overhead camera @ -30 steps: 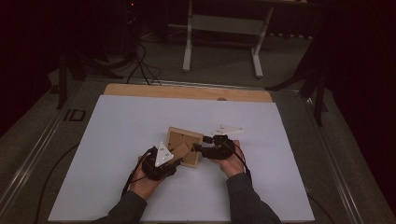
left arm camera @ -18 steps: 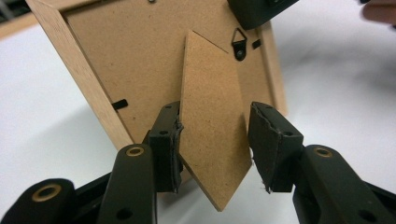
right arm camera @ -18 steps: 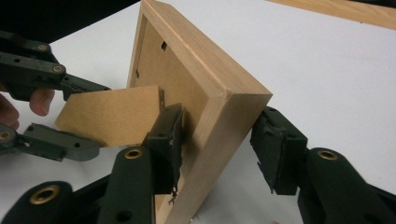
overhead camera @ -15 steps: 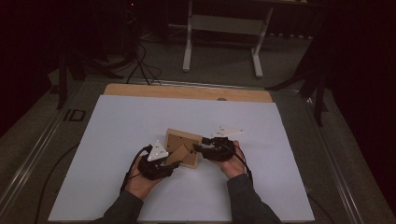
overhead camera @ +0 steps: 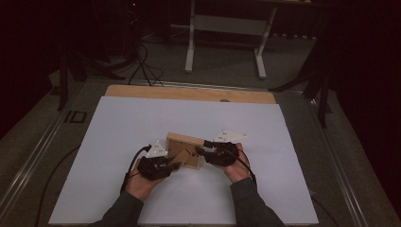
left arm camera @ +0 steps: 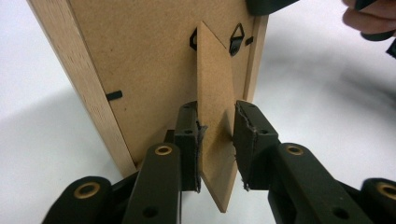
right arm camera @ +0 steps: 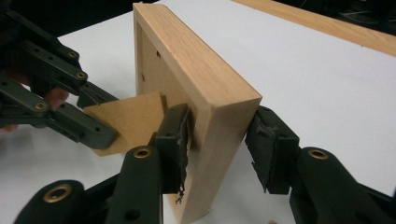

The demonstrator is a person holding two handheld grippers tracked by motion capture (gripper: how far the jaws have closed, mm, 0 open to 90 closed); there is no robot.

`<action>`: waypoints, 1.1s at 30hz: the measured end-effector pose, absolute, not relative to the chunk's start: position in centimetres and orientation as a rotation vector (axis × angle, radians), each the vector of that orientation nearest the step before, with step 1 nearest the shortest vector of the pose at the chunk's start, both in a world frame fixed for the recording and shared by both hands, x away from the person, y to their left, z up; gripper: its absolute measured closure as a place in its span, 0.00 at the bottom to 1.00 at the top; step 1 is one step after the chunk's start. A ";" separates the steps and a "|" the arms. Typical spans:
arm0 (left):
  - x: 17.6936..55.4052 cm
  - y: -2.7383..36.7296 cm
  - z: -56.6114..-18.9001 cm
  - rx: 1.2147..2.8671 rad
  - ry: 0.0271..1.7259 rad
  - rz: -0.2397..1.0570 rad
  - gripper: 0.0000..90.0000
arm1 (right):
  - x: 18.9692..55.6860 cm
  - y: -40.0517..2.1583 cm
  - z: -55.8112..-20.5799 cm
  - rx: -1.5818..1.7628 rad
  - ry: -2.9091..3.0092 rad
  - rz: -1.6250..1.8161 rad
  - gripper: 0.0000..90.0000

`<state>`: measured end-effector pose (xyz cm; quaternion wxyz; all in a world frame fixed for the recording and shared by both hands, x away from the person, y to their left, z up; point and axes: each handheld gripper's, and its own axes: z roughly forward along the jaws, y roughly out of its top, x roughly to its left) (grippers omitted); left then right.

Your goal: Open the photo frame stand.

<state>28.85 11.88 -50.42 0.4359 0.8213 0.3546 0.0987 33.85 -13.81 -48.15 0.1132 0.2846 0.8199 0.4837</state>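
While you work from above, your left gripper (overhead camera: 173, 164) and right gripper (overhead camera: 202, 150) flank the upright light wooden picture frame (overhead camera: 185, 144) on the white table (overhead camera: 118, 127). Left gripper view — your jaws, just closing, straddle its brown fibreboard stand flap (left arm camera: 215, 112), one pad touching. Right gripper view — closing jaws bracket the frame's edge, one pad touching, the other off.

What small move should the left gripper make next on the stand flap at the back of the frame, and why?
Probably finish closing the left gripper on the brown fibreboard stand flap. Its jaws have just been closing with the flap between them; one pad touches, the other stands slightly off. The right gripper straddles the light wooden picture frame's side rail to brace it.
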 end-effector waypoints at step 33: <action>29.9 10.9 -51.3 2.071 0.915 0.387 0.84 | 33.4 -13.0 -47.5 0.811 2.348 1.356 0.62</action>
